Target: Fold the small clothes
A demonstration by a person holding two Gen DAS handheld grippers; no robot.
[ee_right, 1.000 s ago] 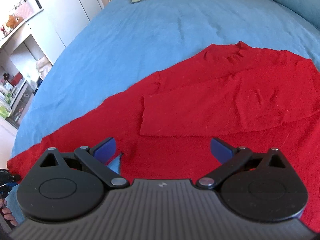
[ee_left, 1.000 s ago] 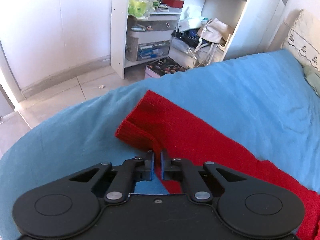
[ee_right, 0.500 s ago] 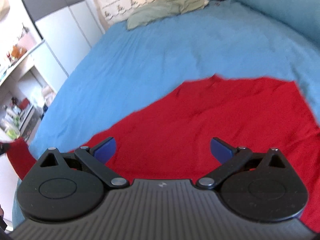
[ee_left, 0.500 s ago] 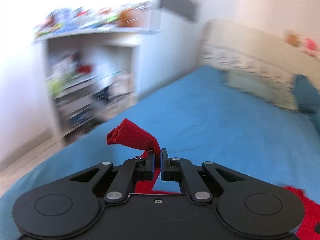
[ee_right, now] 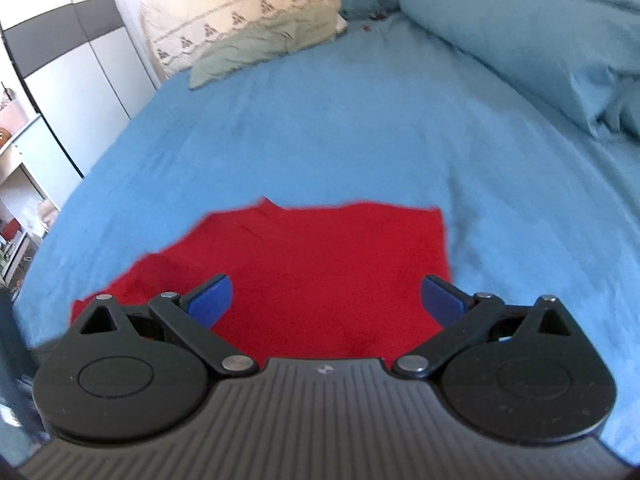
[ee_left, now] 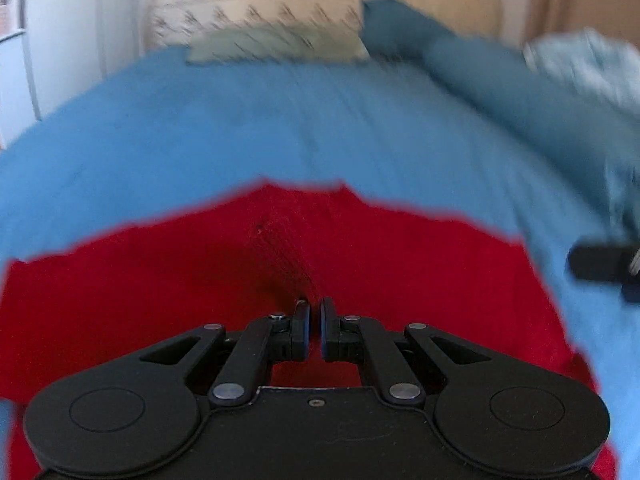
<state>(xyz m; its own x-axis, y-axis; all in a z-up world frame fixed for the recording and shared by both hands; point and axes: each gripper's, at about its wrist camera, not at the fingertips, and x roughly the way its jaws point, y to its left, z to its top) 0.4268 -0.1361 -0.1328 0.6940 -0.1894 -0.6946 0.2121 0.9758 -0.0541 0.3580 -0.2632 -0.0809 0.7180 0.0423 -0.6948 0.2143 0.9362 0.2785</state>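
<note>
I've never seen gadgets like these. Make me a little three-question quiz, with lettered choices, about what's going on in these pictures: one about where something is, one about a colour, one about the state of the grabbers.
1. Where does the red garment lie?
A. On the blue bed sheet
B. On a tiled floor
C. On a wooden chair

2. What colour are the pads on the right gripper?
A. Yellow
B. Blue
C. White

3. How do the two grippers stand?
A. Both wide open
B. Left open, right shut
C. Left gripper shut on the red garment, right open

Answers:
1. A: in both views the red cloth is spread on the blue sheet, with pillows beyond.
2. B: the right wrist view shows blue fingertips on black arms.
3. C: red cloth sits between the left fingers, which are nearly closed; the right fingers stand far apart, holding nothing.
</note>
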